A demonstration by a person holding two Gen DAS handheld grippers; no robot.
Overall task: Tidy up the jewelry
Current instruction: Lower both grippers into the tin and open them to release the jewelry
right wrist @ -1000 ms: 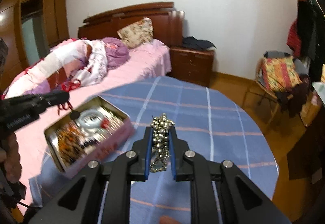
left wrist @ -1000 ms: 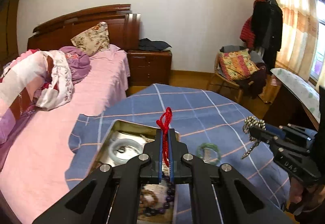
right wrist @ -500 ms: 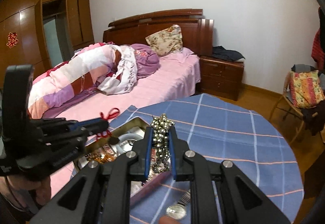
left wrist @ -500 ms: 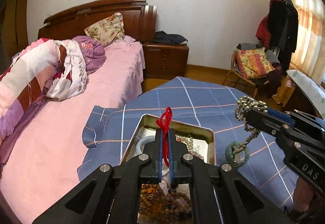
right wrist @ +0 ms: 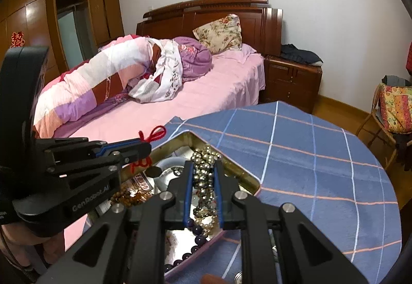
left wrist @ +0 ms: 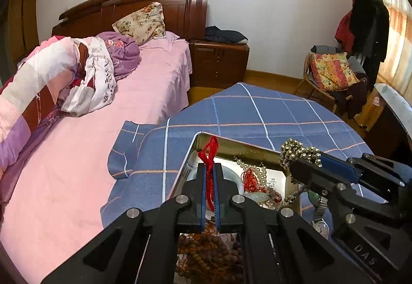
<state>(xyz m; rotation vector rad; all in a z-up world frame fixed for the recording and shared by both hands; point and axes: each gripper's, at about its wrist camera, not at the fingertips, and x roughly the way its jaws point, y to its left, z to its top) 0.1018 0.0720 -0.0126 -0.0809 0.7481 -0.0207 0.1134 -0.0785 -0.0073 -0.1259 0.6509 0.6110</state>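
A lived-in home bedroom.
Ahead-left of the left claw [left wrist: 210, 173] lies a bed [left wrist: 144, 93] with a wooden headboard [left wrist: 144, 6]; a nightstand [left wrist: 219, 62] stands straight beyond, a clothes-draped chair [left wrist: 332, 75] far right, wardrobe doors [right wrist: 64, 24] left.

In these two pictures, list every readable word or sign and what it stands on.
"DAS": on the right tool's black body.
"GenRobot.AI": on the left tool's black body.
Red character sign on the wardrobe: too blurred to read.
Printed cards inside the tin: too small to read.
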